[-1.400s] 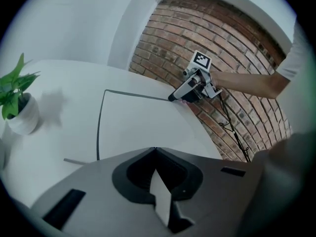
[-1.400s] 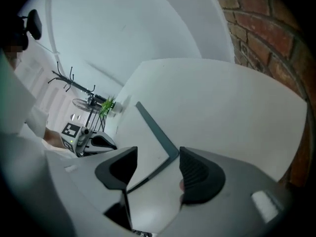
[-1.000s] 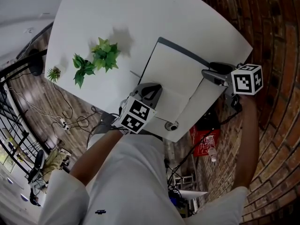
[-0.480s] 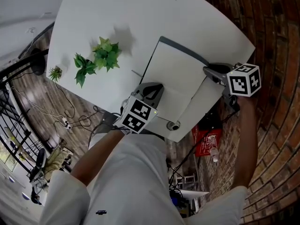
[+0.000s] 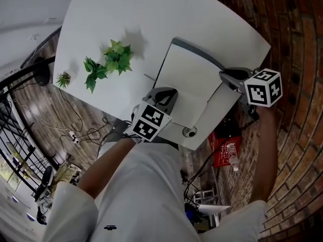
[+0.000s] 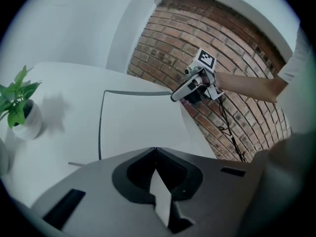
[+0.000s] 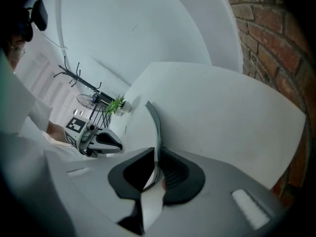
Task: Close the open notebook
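– When viewed from overhead, where did the open notebook with white pages and a grey cover (image 5: 189,82) lie?

– On the white, curved-edged table (image 5: 151,19), toward its right side, next to the red-brick wall (image 5: 298,44). Left leaf flat. Right leaf looked tilted up toward its outer edge, judging by the left gripper view.

– Right gripper?

– Right gripper (image 5: 222,76) sat at the far outer corner of that right leaf. Its jaws had just been closing. They stood nearly together, pads pressed on the grey cover edge, which ran between them and rose edge-on beyond the tips.

– And the left gripper?

– Left gripper (image 5: 166,92) was at the near edge of the left leaf. Jaws drawn together, with a thin white sliver of page pinched between the pads. Page surface stretched away in front of it.

– Anything else noted on the table?

– Pair of leafy green plants (image 5: 117,57), well apart from the notebook on its left. Smaller spiky green plant (image 5: 63,78) at the table's left edge. Small round silvery fitting (image 5: 190,132) at the near table edge, just beside the notebook's near corner.
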Motion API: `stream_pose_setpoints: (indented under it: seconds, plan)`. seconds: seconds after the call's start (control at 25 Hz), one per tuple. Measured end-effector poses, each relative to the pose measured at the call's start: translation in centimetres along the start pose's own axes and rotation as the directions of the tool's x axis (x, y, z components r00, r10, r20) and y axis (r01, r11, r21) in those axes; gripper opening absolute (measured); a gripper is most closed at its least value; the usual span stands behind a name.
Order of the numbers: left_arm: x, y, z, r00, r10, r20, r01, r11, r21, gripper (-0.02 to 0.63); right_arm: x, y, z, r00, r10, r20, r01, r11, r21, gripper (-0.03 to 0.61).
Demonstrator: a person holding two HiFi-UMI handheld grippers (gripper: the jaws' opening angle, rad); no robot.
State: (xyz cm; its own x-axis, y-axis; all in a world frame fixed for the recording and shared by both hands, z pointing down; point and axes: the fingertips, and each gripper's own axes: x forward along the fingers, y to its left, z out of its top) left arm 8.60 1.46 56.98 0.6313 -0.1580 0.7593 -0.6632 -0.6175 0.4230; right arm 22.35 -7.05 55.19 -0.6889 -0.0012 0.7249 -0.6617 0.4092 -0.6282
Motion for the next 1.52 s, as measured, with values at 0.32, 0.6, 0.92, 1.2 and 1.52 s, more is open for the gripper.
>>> stream_pose_setpoints:
  seconds: [0.32, 0.6, 0.92, 1.2, 1.52]
  plan:
    - [-2.8, -0.7, 0.7, 0.999, -0.034, 0.021, 0.033, 0.998, 0.057, 0.009, -1.9, 3.5, -0.4, 0.994, -0.096, 0.048, 0.099, 0.994, -0.051, 0.051]
    - [-6.5, -1.5, 0.5, 0.996, -0.075, 0.04, 0.072, 0.994, 0.078, 0.009, -3.6, 7.7, -2.0, 0.975, -0.196, 0.104, 0.205, 0.975, -0.087, 0.05]
    - [-11.1, -0.7, -0.4, 0.993, -0.1, 0.061, 0.089, 0.983, 0.159, 0.009, -4.4, 12.6, -4.6, 0.928, -0.326, 0.18, 0.343, 0.936, -0.077, 0.051]
    - [-14.7, 0.1, -1.6, 0.989, -0.129, 0.073, 0.114, 0.978, 0.177, 0.009, -4.0, 16.8, -6.3, 0.878, -0.42, 0.231, 0.454, 0.883, -0.121, 0.051]
    - [-18.0, 0.0, -2.7, 0.983, -0.164, 0.078, 0.144, 0.965, 0.217, 0.009, -2.2, 20.7, -9.5, 0.82, -0.528, 0.22, 0.569, 0.793, -0.219, 0.054]
